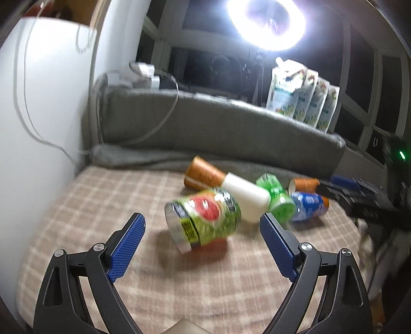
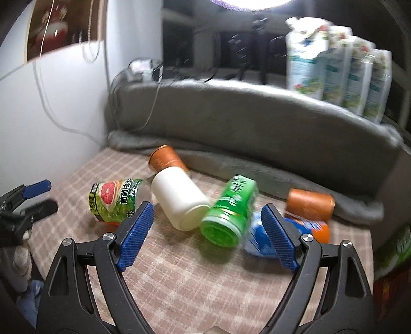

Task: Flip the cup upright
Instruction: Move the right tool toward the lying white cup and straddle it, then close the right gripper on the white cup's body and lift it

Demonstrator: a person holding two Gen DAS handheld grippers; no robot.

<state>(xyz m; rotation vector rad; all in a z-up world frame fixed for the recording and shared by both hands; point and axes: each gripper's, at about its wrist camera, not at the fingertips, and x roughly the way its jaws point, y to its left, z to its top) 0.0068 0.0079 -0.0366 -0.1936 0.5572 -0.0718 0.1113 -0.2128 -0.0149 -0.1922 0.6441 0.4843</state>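
Several cups lie on their sides on a checked beige cloth [image 1: 77, 205]. A green cup with a grapefruit picture [image 1: 205, 218] [image 2: 115, 200] lies just beyond my open left gripper [image 1: 203, 223], between its fingers. A white cup [image 1: 246, 197] [image 2: 179, 203], a bright green cup [image 1: 277, 200] [image 2: 228, 215], a blue cup [image 1: 308, 206] [image 2: 257, 239] and two orange-brown cups [image 1: 203, 174] [image 2: 310, 203] lie behind. My right gripper [image 2: 208, 213] is open, with the bright green cup between its fingertips. The left gripper also shows at the left edge [image 2: 38, 195].
A grey padded ledge [image 1: 218, 128] runs along the back, with several refill pouches [image 1: 303, 95] and chargers with cables [image 1: 138, 74] on it. A white wall [image 1: 38, 128] stands at the left. A bright ring lamp [image 1: 267, 23] shines above.
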